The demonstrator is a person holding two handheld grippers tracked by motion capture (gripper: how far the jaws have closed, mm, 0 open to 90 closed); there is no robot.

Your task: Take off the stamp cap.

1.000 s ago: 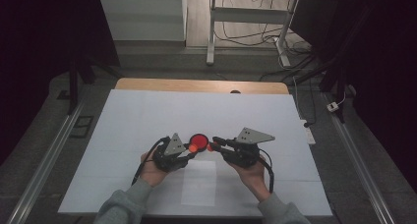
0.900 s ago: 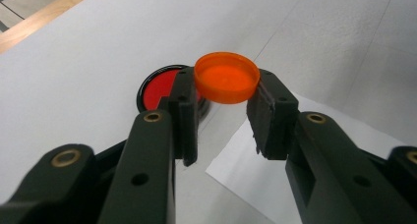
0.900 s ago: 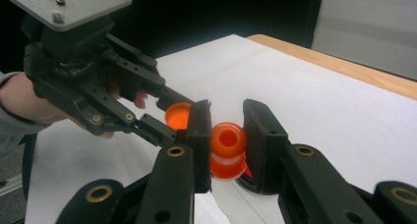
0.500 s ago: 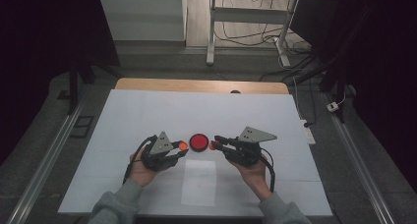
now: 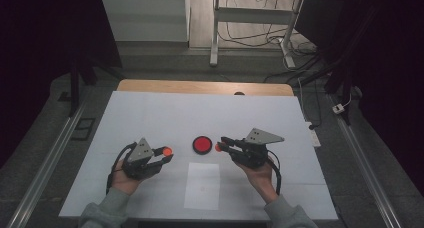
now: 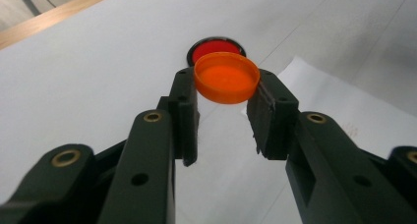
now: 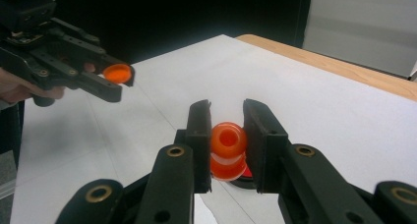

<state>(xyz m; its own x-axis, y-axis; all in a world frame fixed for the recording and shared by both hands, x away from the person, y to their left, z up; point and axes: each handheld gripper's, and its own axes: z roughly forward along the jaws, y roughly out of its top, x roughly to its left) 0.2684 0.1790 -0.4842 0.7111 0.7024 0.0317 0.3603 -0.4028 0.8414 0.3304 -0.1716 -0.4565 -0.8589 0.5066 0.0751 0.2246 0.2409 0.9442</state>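
Observation:
My left gripper (image 5: pixel 168 154) is shut on a small orange cap (image 5: pixel 167 151), pinched by its rim between the jaw tips (image 6: pixel 226 77). It hangs left of a red disc with a black rim (image 5: pixel 202 144) that lies flat on the white table (image 5: pixel 150 113). My right gripper (image 5: pixel 221 145) sits just right of the disc, shut on a small orange bottle-like piece (image 7: pixel 227 148) with a ringed neck. In the right gripper view the left gripper (image 7: pixel 118 79) and its cap (image 7: pixel 118 72) are at the upper left. The disc (image 6: pixel 212 49) lies just beyond the cap.
A white sheet of paper (image 5: pixel 202 185) lies on the table near the front edge, between my hands. A wooden strip (image 5: pixel 200 86) runs along the table's far edge. Metal table legs and cables (image 5: pixel 250 33) stand on the floor beyond.
My left gripper has moved left, away from the red disc and the right gripper, carrying the orange cap with it. The right gripper has stayed where it was.

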